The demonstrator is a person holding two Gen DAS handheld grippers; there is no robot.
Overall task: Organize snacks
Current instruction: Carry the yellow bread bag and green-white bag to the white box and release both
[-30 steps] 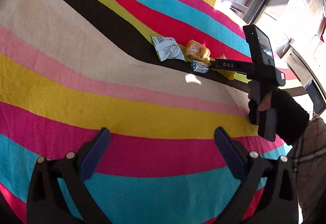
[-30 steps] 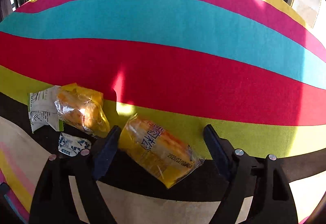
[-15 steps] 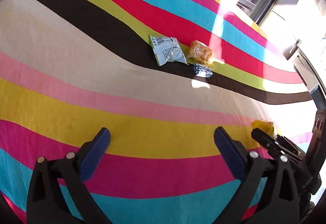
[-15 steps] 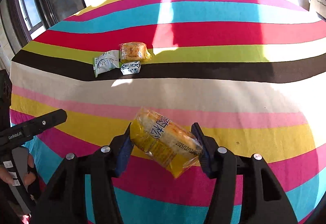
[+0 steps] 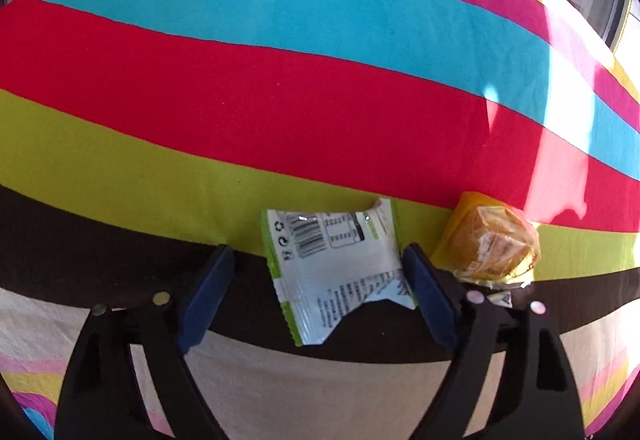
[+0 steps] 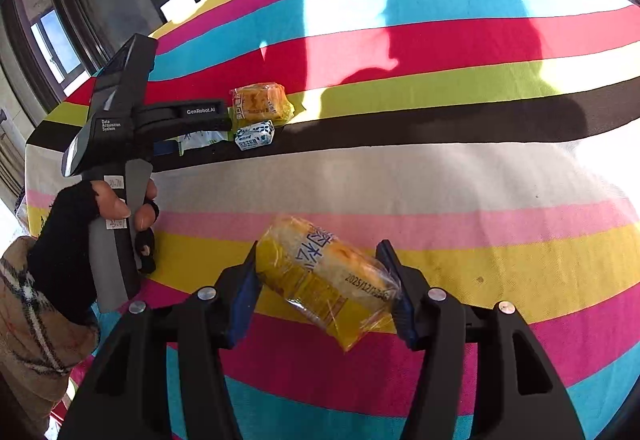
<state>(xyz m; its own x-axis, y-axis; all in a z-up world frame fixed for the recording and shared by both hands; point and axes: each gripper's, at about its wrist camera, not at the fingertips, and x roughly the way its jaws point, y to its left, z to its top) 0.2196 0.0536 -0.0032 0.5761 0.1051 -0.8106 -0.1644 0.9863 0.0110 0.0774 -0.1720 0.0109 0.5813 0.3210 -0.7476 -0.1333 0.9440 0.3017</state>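
The tablecloth (image 5: 280,112) has stripes of pink, blue, red, lime green, black, cream and yellow. One packet (image 5: 336,272) is white with green edges and a black barcode. The wrapped cake (image 6: 324,280) is yellow with blue letters.

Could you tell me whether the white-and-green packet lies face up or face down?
Face down: the white-and-green packet lies flat with barcode and fine print upward.
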